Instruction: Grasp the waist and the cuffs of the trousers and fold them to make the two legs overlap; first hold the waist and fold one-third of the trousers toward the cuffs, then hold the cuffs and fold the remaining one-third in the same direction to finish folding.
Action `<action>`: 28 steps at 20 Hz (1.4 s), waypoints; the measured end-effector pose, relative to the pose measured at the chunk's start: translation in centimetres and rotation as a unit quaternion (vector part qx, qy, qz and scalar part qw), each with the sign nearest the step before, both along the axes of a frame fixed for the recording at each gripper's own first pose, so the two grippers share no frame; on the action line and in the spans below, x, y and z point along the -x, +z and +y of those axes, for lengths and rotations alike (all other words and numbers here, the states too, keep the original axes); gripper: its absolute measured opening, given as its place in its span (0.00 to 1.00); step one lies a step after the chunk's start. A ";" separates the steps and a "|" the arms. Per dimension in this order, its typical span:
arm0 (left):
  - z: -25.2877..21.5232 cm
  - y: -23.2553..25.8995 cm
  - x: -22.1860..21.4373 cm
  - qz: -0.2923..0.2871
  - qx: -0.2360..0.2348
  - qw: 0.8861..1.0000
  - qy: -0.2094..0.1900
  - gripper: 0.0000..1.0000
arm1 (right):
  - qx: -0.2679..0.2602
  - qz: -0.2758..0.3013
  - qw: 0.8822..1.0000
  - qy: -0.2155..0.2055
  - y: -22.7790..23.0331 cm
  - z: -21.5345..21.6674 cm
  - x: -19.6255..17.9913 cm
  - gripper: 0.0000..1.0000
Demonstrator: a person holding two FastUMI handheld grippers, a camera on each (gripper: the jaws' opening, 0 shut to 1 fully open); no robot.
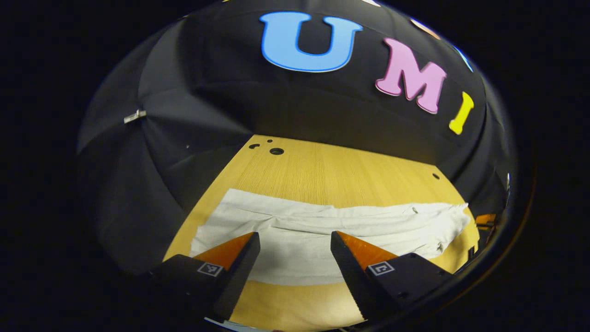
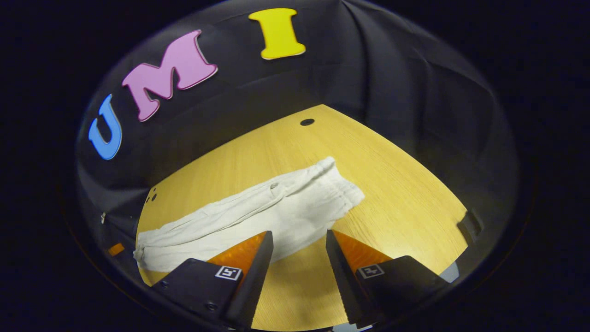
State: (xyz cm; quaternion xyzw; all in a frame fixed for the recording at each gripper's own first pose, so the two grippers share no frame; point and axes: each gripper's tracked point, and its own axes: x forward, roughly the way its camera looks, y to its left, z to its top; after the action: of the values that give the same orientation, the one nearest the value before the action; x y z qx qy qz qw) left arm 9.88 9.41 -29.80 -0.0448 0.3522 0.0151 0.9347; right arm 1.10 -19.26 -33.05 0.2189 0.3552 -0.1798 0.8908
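Left gripper [image 1: 295,240] agape, empty | right gripper [image 2: 298,237] likewise | trousers [image 2: 276,207] seemingly flat on table [image 2: 405,184]

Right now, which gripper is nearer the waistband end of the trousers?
Right. The right gripper hangs open just short of the gathered waistband of the white trousers. The left gripper hangs open over the legs, nearer the cuff end.

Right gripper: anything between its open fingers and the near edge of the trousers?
No. In the right gripper view the right gripper hovers open just short of the white trousers, with bare wooden table in the gap.
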 end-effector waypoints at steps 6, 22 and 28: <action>1.1 -0.8 2.3 0.010 0.027 0.998 0.060 0.96 | -0.085 -0.008 0.993 -0.087 -2.6 -1.6 -1.2 0.81; -0.8 -2.6 5.8 0.055 -0.003 0.993 0.108 0.96 | -0.138 0.005 0.975 -0.177 -8.5 -7.8 -5.6 0.69; -1.6 -3.8 6.5 0.068 0.014 0.990 0.121 0.96 | -0.177 -0.038 0.970 -0.164 -7.9 -7.3 -5.2 0.10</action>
State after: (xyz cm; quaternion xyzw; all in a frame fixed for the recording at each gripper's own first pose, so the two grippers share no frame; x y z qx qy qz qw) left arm 3.38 7.80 -33.56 -0.0989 0.4071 0.1261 0.8992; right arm 6.29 -26.51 -40.93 0.4351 0.3069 -0.2495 0.8089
